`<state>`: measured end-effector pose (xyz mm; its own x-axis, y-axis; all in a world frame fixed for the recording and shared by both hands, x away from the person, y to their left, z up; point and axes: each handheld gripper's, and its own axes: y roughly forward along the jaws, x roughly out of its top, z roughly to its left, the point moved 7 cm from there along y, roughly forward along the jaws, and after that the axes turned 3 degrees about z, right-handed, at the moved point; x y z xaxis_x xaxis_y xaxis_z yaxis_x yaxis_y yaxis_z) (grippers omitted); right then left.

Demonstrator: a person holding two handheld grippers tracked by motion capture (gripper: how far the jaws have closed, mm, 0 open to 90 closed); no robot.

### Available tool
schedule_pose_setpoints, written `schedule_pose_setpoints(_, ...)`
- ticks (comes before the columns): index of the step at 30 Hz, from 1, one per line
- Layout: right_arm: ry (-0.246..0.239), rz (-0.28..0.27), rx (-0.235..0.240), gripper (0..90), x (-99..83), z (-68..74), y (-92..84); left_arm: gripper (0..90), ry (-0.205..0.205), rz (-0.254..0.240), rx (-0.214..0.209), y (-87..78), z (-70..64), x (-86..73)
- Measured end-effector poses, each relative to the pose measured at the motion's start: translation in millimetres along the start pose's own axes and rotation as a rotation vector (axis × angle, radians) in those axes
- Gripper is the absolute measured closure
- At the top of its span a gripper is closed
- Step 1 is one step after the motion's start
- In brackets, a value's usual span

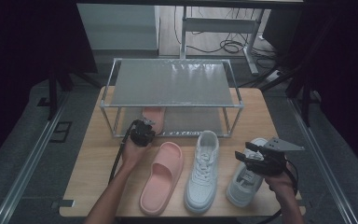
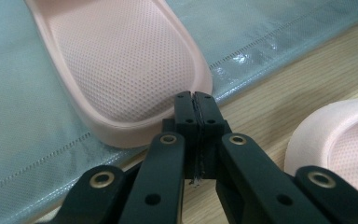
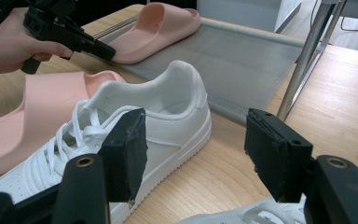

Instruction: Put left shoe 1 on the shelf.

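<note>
a pink slipper (image 2: pixel 121 70) lies on the rack's lower shelf (image 2: pixel 23 154), heel at the front edge. the left gripper (image 2: pixel 196 100) is clenched with nothing between its jaws, its tips touching that heel. the right gripper (image 3: pixel 193 149) is released, hovering beside a white sneaker (image 3: pixel 168 116) on the table (image 3: pixel 345 98).

1. We count two pink slides: one pink slide (image 1: pixel 153 114) lies on the lower shelf of the rack, the other pink slide (image 1: pixel 162 177) lies on the worktop (image 1: pixel 88 168).
2. We count two white sneakers on the worktop: one white sneaker (image 1: pixel 202 171) in the middle, a second white sneaker (image 1: pixel 244 179) to its right.
3. We count one metal rack (image 1: pixel 172 84), with two shelves.
4. We count two hand-held tools: the left tool (image 1: pixel 148 123) and the right tool (image 1: pixel 243 151).
5. We count one worktop.
</note>
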<state>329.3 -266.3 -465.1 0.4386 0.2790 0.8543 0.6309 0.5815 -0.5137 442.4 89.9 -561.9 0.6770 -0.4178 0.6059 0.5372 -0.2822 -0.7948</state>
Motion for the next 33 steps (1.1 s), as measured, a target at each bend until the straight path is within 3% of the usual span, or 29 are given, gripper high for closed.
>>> schedule_pose_setpoints(8, 0.004, -0.003, 0.000, 39.3, 0.2, -0.8, -1.2, 89.2, -0.037, -0.061, -0.055, -21.4, -6.4, -8.5)
schedule_pose_setpoints(20, 0.002, 0.002, 0.001, 39.3, -0.5, 0.2, 0.7, 89.3, -0.071, -0.140, -0.110, -64.8, -18.7, -52.5)
schedule_pose_setpoints(26, 0.000, 0.008, 0.005, 39.3, -1.2, 2.6, 2.8, 89.0, -0.066, -0.146, -0.136, -80.6, -28.7, -80.4)
schedule_pose_setpoints(33, -0.003, 0.018, 0.007, 39.3, -2.6, 5.3, 6.0, 89.0, -0.053, -0.136, -0.148, -92.6, -38.0, -101.9)
